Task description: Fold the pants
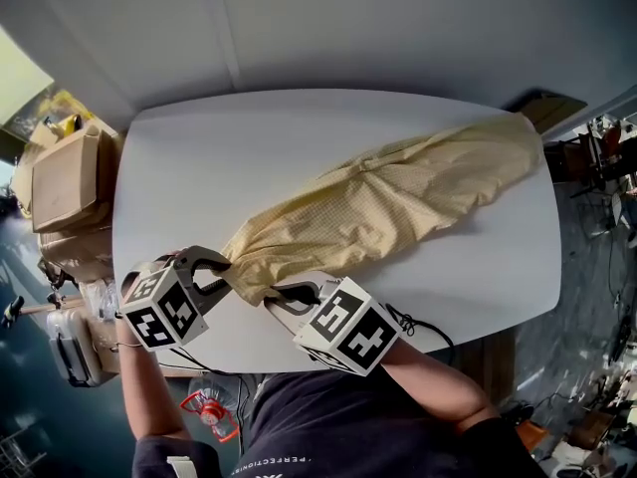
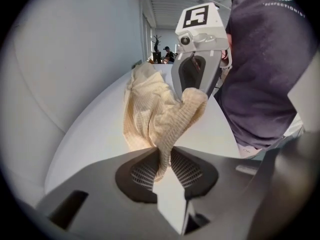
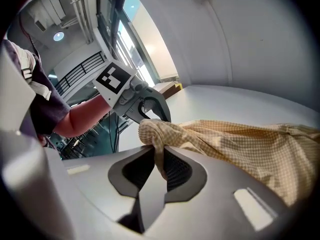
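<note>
Pale yellow checked pants (image 1: 388, 202) lie stretched across the white table (image 1: 199, 167), from its far right corner to the near edge. My left gripper (image 1: 227, 267) is shut on the near end of the pants (image 2: 160, 116), the cloth pinched between its pads. Just to the right, my right gripper (image 1: 271, 299) is shut on the same bunched end (image 3: 165, 134). Both grippers hold that end a little above the table. In the left gripper view the right gripper (image 2: 192, 91) shows behind the cloth. In the right gripper view the left gripper (image 3: 162, 116) shows behind it.
Cardboard boxes (image 1: 70, 182) stand on the floor left of the table. A black cable (image 1: 423, 329) trails from the right gripper at the table's near edge. Equipment (image 1: 597, 152) clutters the floor at the right. My dark-shirted body (image 1: 338, 426) is close to the near edge.
</note>
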`<state>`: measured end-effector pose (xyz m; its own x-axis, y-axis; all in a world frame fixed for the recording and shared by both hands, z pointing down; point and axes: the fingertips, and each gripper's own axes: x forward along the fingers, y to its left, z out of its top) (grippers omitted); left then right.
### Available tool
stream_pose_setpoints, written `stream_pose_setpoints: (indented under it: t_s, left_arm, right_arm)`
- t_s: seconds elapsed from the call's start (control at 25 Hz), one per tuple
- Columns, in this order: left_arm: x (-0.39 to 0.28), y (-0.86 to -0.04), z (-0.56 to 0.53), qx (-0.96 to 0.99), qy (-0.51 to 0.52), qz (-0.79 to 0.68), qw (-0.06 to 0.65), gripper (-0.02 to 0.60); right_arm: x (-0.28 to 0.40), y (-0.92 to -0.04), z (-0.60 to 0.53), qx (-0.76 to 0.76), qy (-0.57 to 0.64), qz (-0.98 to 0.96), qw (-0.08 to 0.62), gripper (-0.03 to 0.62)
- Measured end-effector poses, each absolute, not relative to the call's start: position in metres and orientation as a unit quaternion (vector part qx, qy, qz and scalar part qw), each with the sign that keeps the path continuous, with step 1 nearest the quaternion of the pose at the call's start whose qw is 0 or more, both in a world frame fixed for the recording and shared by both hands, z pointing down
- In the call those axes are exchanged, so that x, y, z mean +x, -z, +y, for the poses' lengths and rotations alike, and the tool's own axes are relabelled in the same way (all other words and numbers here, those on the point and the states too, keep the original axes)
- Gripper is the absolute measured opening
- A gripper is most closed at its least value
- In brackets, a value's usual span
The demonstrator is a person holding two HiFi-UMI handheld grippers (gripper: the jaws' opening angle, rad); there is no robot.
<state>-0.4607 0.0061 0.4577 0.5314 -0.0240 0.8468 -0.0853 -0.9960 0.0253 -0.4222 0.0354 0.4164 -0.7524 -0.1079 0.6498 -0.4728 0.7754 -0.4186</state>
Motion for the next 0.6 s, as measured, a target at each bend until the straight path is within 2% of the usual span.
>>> stream_pose_setpoints:
  t_s: [0.2,0.6]
  left_arm:
    - [-0.45,-0.429,-0.006,0.883,-0.464,-0.059,0.034,0.083]
    - [-0.369,-0.373,-0.058,0.883,-0.455,-0.074,-0.081,0.087]
  right_arm:
    - [-0.406,-0.396,0.025,0.185,-0.302,-0.895,0.272,0.052]
    - [-0.329,-0.356,-0.014,0.259,-0.313,-0.897,0.175,0.052]
